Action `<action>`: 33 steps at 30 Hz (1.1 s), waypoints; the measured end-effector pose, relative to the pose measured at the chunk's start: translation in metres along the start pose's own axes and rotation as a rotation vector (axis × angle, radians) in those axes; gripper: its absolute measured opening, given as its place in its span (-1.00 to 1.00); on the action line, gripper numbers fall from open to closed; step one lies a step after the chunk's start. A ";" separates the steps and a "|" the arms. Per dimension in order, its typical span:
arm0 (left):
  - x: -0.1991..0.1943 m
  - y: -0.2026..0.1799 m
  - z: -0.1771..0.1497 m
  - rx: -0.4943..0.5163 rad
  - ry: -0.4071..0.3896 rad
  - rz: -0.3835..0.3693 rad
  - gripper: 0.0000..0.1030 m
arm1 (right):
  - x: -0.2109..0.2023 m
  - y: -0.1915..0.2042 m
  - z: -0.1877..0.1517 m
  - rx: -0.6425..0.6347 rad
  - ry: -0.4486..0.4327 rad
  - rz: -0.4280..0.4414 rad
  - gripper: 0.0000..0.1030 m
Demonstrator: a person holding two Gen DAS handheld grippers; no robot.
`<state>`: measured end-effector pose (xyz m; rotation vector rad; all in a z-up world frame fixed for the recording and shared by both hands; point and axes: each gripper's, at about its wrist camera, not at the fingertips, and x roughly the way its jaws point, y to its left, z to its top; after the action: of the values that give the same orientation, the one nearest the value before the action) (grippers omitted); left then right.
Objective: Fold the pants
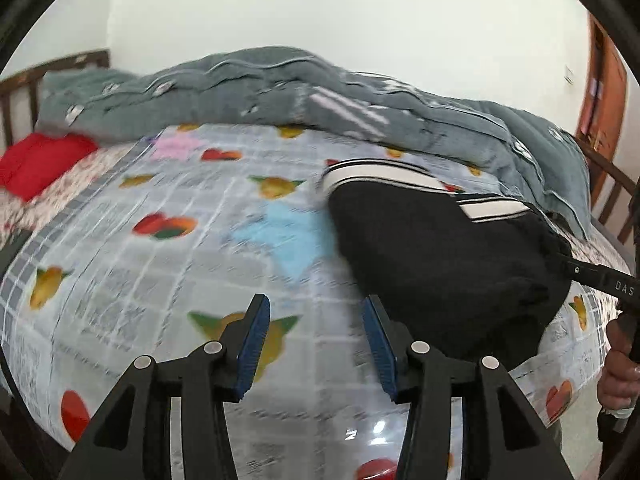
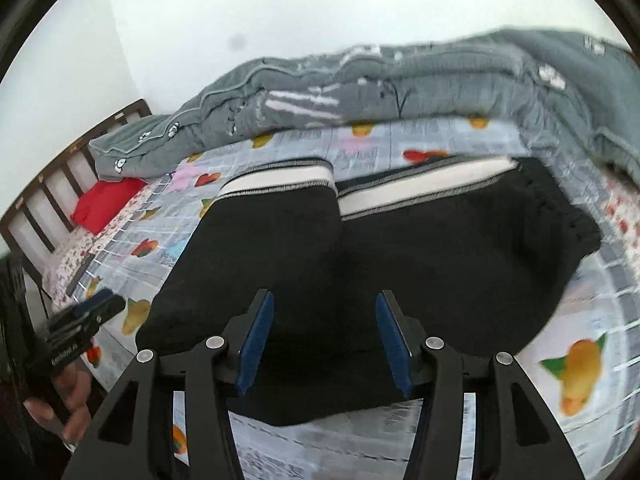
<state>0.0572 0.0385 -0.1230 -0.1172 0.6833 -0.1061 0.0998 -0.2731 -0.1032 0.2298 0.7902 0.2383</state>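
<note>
Nearest the lens in the left wrist view, the left tool (image 1: 314,344) stands partly open with nothing between its blue pads, over the fruit-printed bedsheet (image 1: 168,264). Nearest the lens in the right wrist view, the right tool (image 2: 324,340) is likewise parted and holds nothing, poised above the near edge of the black pants (image 2: 360,264).

Going left to right across the bed in the left wrist view: a wooden bed rail (image 1: 16,96), a red cloth (image 1: 40,164), bare sheet through the middle, then the pants (image 1: 440,264) on the right part of the bed, with a grey quilt (image 1: 280,92) bunched along the far side.

The pants look already folded into a compact block: two striped white bands (image 2: 276,184) lie side by side at the far end, layers stacked under them. Judging by that and by both tools being free of the cloth, the folding seems mostly or wholly done; perhaps a final fold or a tidy-up remains.

Both views are smeared by motion blur, so creases and layer count cannot be made out. The near hem in the right wrist view is partly covered by the tool's frame. The hands holding the tools are cut off at the frame edges.
</note>
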 end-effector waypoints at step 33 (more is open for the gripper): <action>0.050 -0.138 -0.041 0.183 0.104 -0.169 0.65 | -0.081 -0.110 0.064 -0.021 -0.317 -0.027 -0.68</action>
<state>0.0618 -0.1081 -0.1662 0.0072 0.7635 -0.3379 0.1053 -0.4091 -0.0373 0.2300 0.4765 0.1791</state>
